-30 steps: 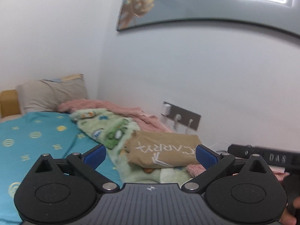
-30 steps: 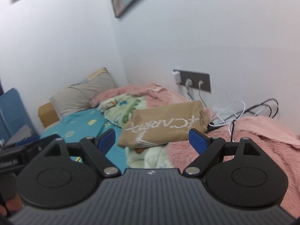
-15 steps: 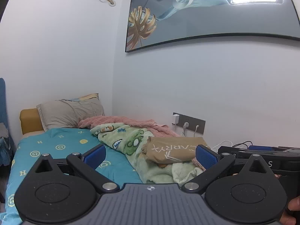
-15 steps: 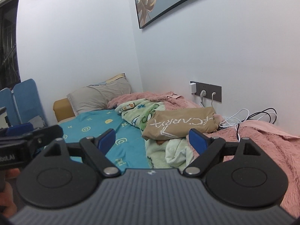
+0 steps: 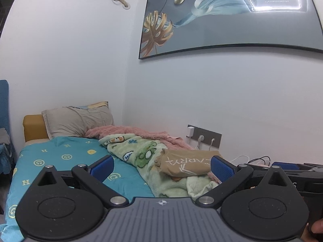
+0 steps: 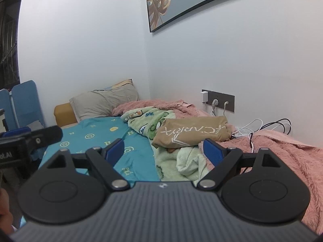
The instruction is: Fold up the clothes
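Both grippers have pulled back and risen from the tan shirt (image 5: 186, 164), which now sits farther off — folded, on the green blanket (image 5: 145, 157) by the wall. Left gripper (image 5: 161, 166) and right gripper (image 6: 164, 148) hold nothing, jaws wide open — this fold looks done.

We see the folded shirt (image 6: 191, 134) lying on the cartoon blanket (image 6: 153, 125) at our 12 o'clock. The pillow (image 6: 105, 102) sits behind at 11, cables (image 6: 262, 127) at 2 o'clock beside the shirt.
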